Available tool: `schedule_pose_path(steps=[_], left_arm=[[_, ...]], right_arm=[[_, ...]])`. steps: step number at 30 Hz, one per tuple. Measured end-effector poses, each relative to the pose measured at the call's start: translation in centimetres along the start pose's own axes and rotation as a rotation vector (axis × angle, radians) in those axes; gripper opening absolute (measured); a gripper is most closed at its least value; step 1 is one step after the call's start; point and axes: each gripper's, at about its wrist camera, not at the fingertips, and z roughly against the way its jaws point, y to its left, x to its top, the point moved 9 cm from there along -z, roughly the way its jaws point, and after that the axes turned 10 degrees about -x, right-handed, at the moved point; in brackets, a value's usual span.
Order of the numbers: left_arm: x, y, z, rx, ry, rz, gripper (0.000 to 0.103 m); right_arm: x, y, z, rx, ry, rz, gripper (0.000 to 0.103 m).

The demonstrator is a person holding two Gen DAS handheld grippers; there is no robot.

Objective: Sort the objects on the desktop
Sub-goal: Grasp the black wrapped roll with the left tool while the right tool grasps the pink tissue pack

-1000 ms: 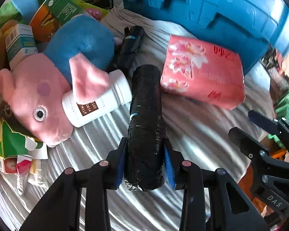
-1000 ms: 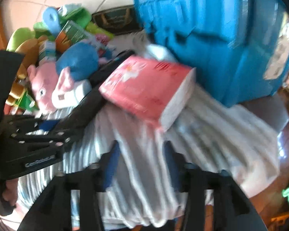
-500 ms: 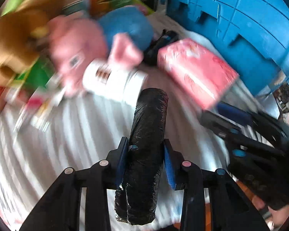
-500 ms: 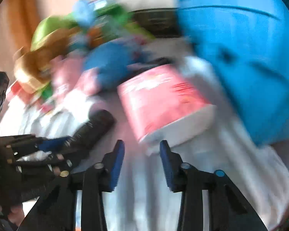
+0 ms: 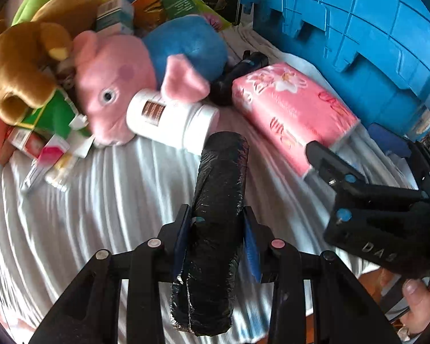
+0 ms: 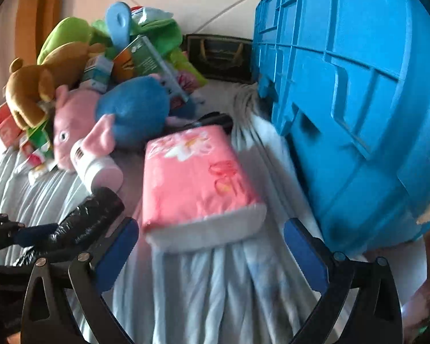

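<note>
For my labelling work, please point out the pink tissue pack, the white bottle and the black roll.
pink tissue pack (image 6: 192,172): right wrist view, on its flowered top face.
white bottle (image 5: 172,121): left wrist view, on the middle of its body.
black roll (image 5: 218,200): left wrist view, on its wrapped side.

Light: both views are brightly lit, as by daylight.
Glare: shiny spots are seen on the black wrapped roll (image 5: 219,200), and the white bottle (image 5: 172,121) is almost washed out.
Shadows: soft dark lines are seen in the folds of the white cloth (image 5: 100,200).
Blur: the pink tissue pack (image 6: 195,177) and the blue crate (image 6: 358,100) are smeared in the right wrist view. The pink pig toy (image 5: 111,86) is a little smeared in the left wrist view.
Edges: straight lines are bent near the rim, and the corners are cut off in black.
</note>
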Motion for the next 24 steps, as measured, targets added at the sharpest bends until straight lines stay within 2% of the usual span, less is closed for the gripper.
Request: schedule_pose_path(steps=[6, 9, 10, 12, 15, 19, 21, 24], left_arm=[[1.8, -0.6, -1.8, 0.011, -0.005, -0.029, 0.035], [2.7, -0.9, -2.5, 0.026, -0.011, -0.065, 0.035], [2.9, -1.0, -2.8, 0.03, -0.011, -0.076, 0.035], [3.2, -1.0, -3.0, 0.029, -0.015, -0.083, 0.035], [2.9, -1.1, -2.7, 0.033, -0.015, -0.101, 0.035], [2.3, -1.1, -2.3, 0.007, 0.013, -0.093, 0.035], [2.1, -0.8, -3.0, -0.001, 0.05, -0.077, 0.036], [2.9, -1.3, -3.7, -0.003, 0.045, -0.09, 0.037]], right_arm=[[1.0, -0.1, -1.7, 0.003, -0.042, -0.007, 0.103], [0.9, 0.4, -2.9, 0.072, -0.005, -0.048, 0.102], [0.6, 0.6, -3.3, 0.106, 0.024, -0.07, 0.095], [0.2, 0.5, -3.3, 0.12, 0.04, -0.094, 0.09], [-0.6, -0.2, -1.8, 0.127, 0.068, -0.132, 0.088], [-3.1, -1.3, 0.9, 0.13, 0.125, -0.16, 0.09], [-3.9, -1.3, 2.2, 0.113, 0.127, -0.121, 0.096], [-3.8, -1.1, 2.9, 0.046, 0.093, -0.035, 0.103]])
